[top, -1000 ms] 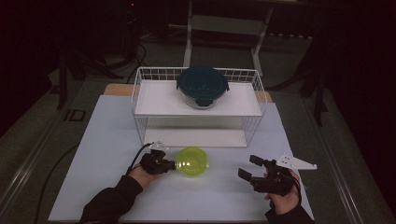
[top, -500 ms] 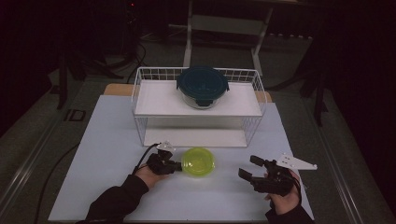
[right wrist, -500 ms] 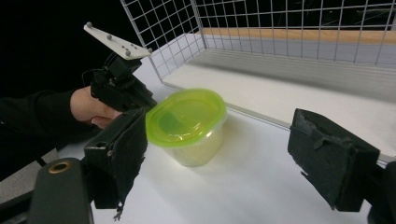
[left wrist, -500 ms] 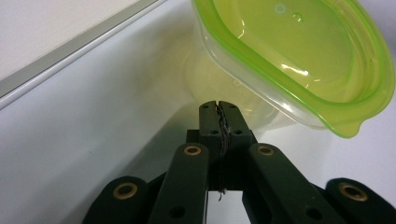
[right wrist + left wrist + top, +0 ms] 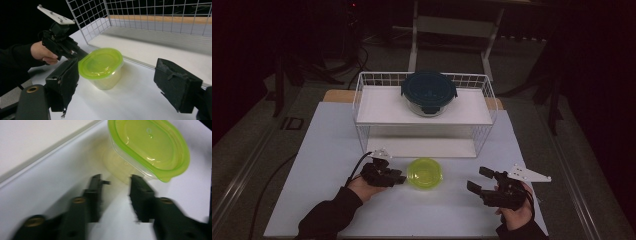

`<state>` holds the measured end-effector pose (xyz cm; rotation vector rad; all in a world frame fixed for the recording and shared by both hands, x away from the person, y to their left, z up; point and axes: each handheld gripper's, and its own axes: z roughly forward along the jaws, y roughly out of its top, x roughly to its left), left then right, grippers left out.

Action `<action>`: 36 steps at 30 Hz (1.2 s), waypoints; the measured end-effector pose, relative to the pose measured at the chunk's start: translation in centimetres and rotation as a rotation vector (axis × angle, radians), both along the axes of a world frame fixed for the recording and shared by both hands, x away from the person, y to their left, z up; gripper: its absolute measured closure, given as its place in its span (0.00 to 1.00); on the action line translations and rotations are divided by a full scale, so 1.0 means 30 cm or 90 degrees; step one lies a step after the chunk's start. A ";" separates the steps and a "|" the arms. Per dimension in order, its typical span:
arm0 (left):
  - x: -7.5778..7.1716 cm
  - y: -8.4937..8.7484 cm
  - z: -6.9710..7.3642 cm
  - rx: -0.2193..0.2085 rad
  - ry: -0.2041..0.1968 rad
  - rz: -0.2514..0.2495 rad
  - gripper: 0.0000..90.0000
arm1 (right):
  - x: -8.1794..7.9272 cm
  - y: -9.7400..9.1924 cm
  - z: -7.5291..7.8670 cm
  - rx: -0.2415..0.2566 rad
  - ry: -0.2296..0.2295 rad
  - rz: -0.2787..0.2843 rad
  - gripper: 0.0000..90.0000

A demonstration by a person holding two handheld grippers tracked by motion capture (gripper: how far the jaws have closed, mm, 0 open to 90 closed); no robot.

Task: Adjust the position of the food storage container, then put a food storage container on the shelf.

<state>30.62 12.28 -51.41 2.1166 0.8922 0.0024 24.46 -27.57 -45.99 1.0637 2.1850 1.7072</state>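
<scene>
A clear tub with a lime-green lid [image 5: 424, 173] stands upright on the white table top, just in front of the wire rack. My left gripper [image 5: 400, 178] lies at the tub's left side. Its jaws have just been opening, and in the left gripper view [image 5: 115, 180] they stand apart with nothing between them; the tub [image 5: 150, 147] sits just past the tips. My right gripper [image 5: 478, 180] rests to the tub's right, apart from it. In the right gripper view its jaws [image 5: 117, 75] are spread wide, framing the tub [image 5: 101, 67] and the left gripper [image 5: 72, 50] farther off.
A white wire rack [image 5: 486, 95] with two shelves stands behind the tub. A glass bowl with a dark blue lid [image 5: 428, 92] sits on its upper shelf. The white table top [image 5: 327, 150] ends close to both hands at the near edge.
The left gripper's jaws have parted and let go of the tub. The tub has shifted slightly to the right and now stands level on the table. The right gripper has kept still.
</scene>
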 end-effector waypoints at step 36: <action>0.031 -0.062 0.155 -0.147 0.054 0.037 0.04 | 0.118 0.124 0.034 -0.018 0.078 0.006 0.13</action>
